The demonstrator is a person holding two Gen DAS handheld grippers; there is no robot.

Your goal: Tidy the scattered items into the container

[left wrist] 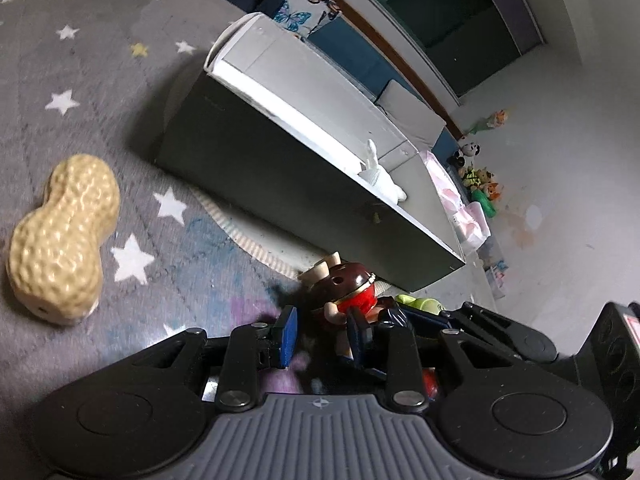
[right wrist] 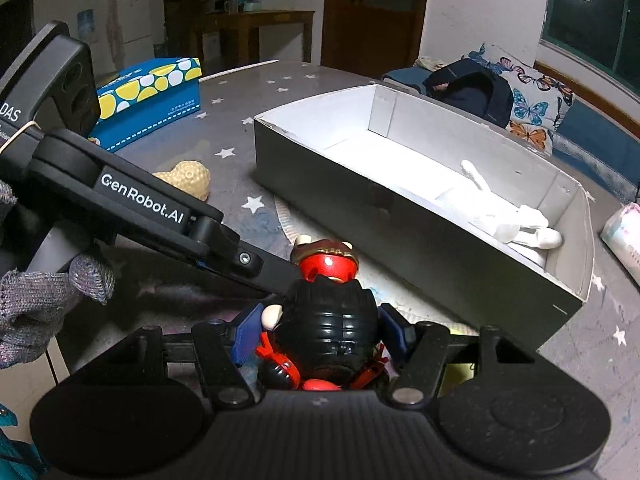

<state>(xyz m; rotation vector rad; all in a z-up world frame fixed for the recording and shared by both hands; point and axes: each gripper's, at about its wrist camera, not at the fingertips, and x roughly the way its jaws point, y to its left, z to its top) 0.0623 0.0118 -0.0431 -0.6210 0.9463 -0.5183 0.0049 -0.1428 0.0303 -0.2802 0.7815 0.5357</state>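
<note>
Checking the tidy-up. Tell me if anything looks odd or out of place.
The peanut toy lies loose on the star mat, outside the box. Only a white figure is inside. The right gripper clamps the red-and-black figure beside the box.

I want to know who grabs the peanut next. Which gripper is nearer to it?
Left. The left gripper has the peanut toy close beside it; the right gripper is farther, clamped on the figure.
</note>
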